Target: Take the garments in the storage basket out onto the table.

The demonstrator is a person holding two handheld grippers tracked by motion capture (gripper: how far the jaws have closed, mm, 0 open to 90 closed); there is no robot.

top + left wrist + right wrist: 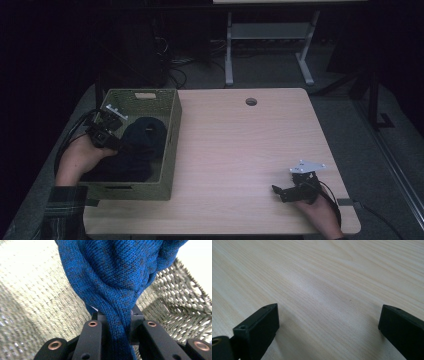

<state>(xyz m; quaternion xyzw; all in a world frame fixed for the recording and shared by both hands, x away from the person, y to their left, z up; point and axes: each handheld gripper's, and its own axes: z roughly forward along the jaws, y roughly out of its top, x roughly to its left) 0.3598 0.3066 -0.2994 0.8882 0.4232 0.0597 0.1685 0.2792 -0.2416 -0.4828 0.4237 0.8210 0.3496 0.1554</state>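
A blue knitted garment (141, 145) lies bunched inside a green woven basket (170, 150) at the table's left side. My left gripper (116, 143) reaches into the basket and is shut on a fold of the knit (117, 285), which fills the gap between its jaws. My right gripper (278, 192) rests low over the bare wooden table (324, 277) near the front right edge, open, with nothing between its fingers (259, 327).
The basket's woven walls (180, 297) surround the garment closely. The light wooden table (240, 145) has a round cable hole (251, 101) at the back. A desk frame (265, 45) and cables stand on the dark floor beyond.
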